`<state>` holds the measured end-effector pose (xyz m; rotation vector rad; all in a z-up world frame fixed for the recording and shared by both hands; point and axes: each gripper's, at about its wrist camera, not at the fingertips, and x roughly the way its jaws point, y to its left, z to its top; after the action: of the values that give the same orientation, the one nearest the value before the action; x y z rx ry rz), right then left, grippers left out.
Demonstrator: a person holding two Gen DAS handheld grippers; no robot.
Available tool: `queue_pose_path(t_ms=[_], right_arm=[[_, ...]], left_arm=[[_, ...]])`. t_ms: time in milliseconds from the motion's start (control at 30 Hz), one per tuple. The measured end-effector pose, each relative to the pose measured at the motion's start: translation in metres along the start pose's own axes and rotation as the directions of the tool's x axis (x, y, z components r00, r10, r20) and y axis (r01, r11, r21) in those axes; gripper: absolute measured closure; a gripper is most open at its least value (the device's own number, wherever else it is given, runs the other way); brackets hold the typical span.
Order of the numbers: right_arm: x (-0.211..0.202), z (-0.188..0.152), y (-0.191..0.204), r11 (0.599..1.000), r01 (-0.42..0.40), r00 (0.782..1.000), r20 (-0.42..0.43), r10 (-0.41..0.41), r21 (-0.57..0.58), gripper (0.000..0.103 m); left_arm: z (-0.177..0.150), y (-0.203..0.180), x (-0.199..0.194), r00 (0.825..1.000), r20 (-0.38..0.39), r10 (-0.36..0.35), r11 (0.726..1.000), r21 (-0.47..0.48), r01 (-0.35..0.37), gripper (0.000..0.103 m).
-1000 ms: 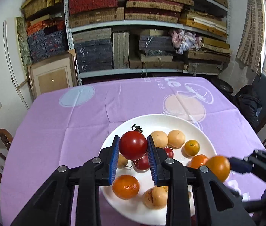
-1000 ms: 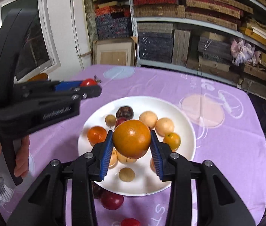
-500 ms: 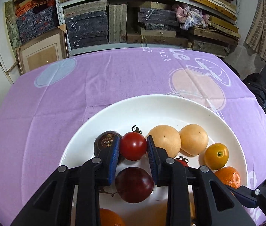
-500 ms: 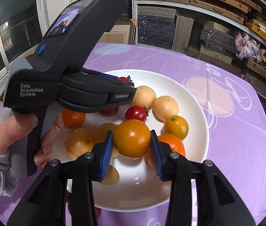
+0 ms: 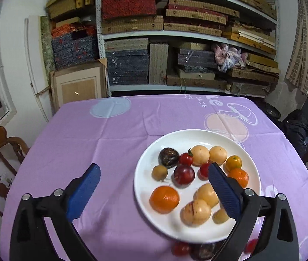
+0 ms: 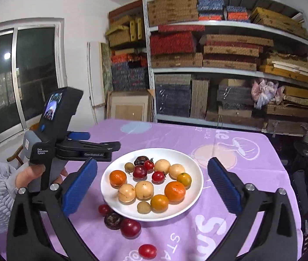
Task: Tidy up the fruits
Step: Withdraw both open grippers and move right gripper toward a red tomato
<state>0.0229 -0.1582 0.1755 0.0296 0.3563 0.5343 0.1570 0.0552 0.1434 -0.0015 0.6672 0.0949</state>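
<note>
Both tools (image 5: 154,187) (image 6: 151,184) just sprang wide, empty, fruits on plate (image 6: 194,198) beyond them

Both hand-held grippers, left (image 5: 151,187) and right (image 6: 151,186), just-opened, empty.

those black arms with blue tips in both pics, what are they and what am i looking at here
They are hand-held grippers, one in each of a person's hands, each with a camera looking along its two fingers. One picture is from the left gripper, the other from the right gripper; the right view also shows the left tool and the hand holding it. Both sets of jaws have just been opening and now stand wide with nothing between them. Below is a table with a purple tablecloth and a white plate of small fruits: oranges, tomatoes, pale round ones. Four fruits lie off the plate on the near side.
</note>
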Motion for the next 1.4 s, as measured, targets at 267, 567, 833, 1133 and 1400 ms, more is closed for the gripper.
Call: queue_pose_path(t_ms=[267, 567, 833, 1133, 1400], right_arm=[[-0.007, -0.099, 0.005, 0.998, 0.062, 0.978, -0.202, -0.059, 0.007, 0.004], [0.014, -0.112, 0.005, 1.0, 0.002, 0.952, -0.307, 0.0, 0.009, 0.004], [0.043, -0.109, 0.002, 0.999, -0.007, 0.928, -0.372, 0.022, 0.042, 0.004], [0.059, -0.108, 0.006, 0.996, -0.063, 0.91, -0.406, 0.081, 0.058, 0.004], [0.06, -0.109, -0.002, 0.993, -0.055, 0.909, -0.407, 0.093, 0.104, 0.004]], left_arm=[[-0.133, -0.008, -0.019, 0.993, -0.118, -0.006, 0.997, -0.072, -0.002, 0.003], [-0.155, -0.015, -0.005, 0.978, -0.202, -0.046, 0.998, -0.043, 0.038, 0.003], [-0.158, -0.004, 0.003, 0.967, -0.244, -0.07, 0.993, -0.107, 0.044, 0.003], [-0.159, -0.016, 0.007, 0.961, -0.277, -0.003, 1.0, -0.028, -0.005, 0.003], [-0.148, -0.012, 0.012, 0.964, -0.249, -0.091, 0.995, -0.067, 0.076, 0.003]])
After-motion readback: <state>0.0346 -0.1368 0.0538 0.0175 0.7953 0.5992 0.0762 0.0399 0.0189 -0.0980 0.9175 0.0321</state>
